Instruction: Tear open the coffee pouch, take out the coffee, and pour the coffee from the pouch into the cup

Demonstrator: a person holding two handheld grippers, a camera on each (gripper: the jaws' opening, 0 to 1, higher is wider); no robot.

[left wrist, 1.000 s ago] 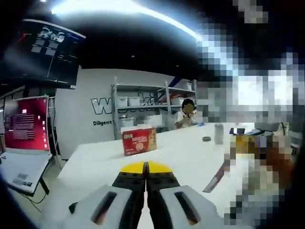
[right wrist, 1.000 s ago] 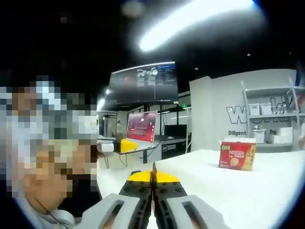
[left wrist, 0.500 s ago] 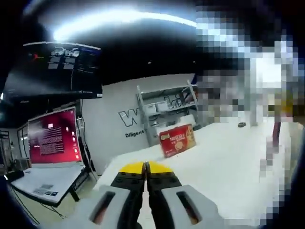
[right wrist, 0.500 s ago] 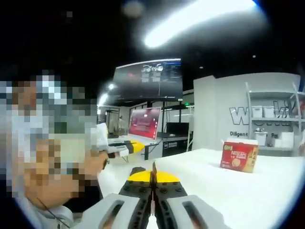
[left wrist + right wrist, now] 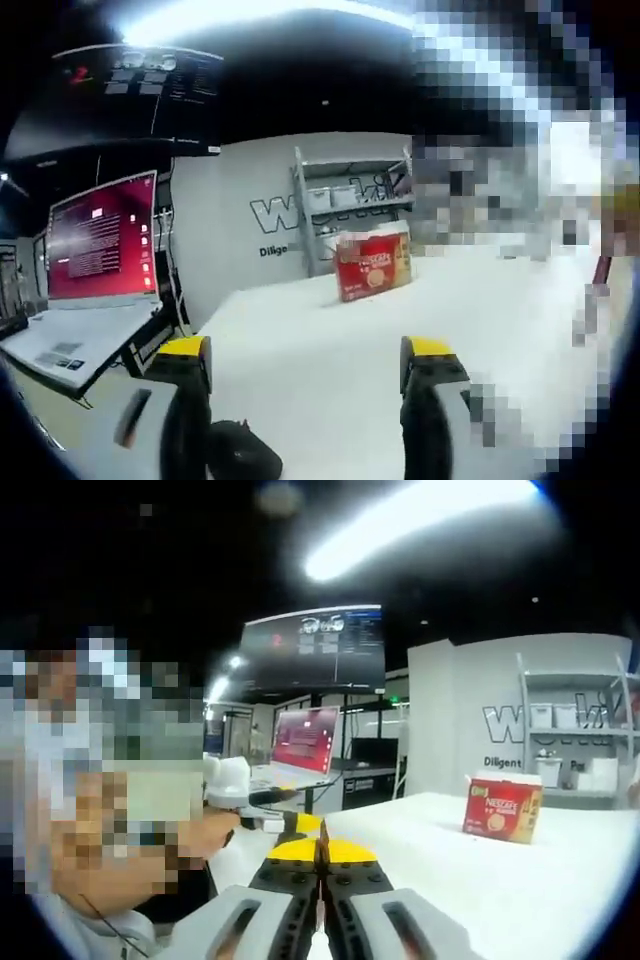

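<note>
Left gripper point(image 5: 305, 365) jaws now spread wide, were closed | right gripper point(image 5: 322, 852) jaws pressed together, empty | red coffee box point(image 5: 373, 266) on white table point(image 5: 320, 340)

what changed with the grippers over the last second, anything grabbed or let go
The left gripper opened: its jaws were pressed together in both earlier pictures and now stand wide apart, with nothing between them. Its view also swung, so that camera moved. The right gripper stayed shut and empty. The red coffee box stayed upright on the white table, untouched.

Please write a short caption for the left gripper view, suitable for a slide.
Left tool open and empty above the white table, facing a red coffee box; a red-screen monitor stands at left.
</note>
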